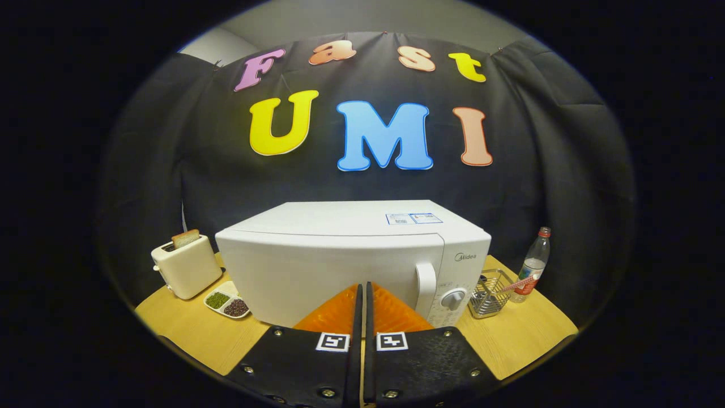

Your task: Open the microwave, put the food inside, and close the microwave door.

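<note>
A white microwave (340, 266) stands on the wooden table (187, 328) just beyond my fingers, its door closed. Its vertical door handle (426, 286) is to the right of my fingertips, with a round knob (453, 298) on the control panel beside it. My gripper (361, 286) is shut, the two fingers pressed together with nothing between them, pointing at the lower middle of the door. A small white divided dish (227, 303) with green and dark beans sits left of the microwave.
A white toaster (187, 266) with a slice of bread (185, 238) in it stands at the left. Right of the microwave are a wire basket (490, 293) and a plastic water bottle (532, 265). Black cloth walls the booth behind.
</note>
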`<state>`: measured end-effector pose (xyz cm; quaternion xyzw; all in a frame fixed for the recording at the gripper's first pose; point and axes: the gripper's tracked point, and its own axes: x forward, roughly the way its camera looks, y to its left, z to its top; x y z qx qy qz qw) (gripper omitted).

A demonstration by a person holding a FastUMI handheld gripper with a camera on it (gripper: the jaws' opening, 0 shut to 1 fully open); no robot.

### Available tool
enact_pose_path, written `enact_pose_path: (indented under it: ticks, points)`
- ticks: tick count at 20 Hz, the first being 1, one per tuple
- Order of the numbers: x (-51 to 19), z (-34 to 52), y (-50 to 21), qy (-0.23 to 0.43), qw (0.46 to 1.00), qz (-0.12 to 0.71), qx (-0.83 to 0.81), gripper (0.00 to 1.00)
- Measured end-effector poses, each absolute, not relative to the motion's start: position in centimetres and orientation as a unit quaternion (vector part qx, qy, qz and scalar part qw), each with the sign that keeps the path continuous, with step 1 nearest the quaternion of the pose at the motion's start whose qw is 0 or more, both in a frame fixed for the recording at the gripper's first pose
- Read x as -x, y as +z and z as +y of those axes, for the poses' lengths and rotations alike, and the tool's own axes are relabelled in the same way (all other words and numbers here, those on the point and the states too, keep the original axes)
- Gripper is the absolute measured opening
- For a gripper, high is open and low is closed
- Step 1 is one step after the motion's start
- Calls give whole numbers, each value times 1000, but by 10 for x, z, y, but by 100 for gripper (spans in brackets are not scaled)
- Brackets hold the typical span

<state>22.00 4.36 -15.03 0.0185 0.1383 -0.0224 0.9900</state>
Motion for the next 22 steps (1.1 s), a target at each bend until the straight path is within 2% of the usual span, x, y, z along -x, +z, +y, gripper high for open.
enact_pose_path:
  ticks: [10, 13, 14, 16, 17, 18, 19, 20, 21, 22]
  points:
    - [-102, 52, -103, -34, 995, 95, -13, 4]
    - [-75, 54, -97, -38, 995, 87, -18, 13]
    - [-67, 54, -96, -38, 995, 85, -17, 14]
    - [-53, 59, -95, -31, 996, 86, -12, 27]
    - [-48, 60, -95, -27, 996, 88, -10, 47]
    - [-43, 59, -93, -26, 996, 87, -10, 57]
    - [-40, 58, -91, -28, 996, 85, -9, 82]
    - [-35, 55, -86, -34, 996, 82, -9, 93]
    - [-35, 55, -84, -36, 996, 77, -12, 99]
    - [-33, 56, -79, -36, 997, 71, -16, 99]
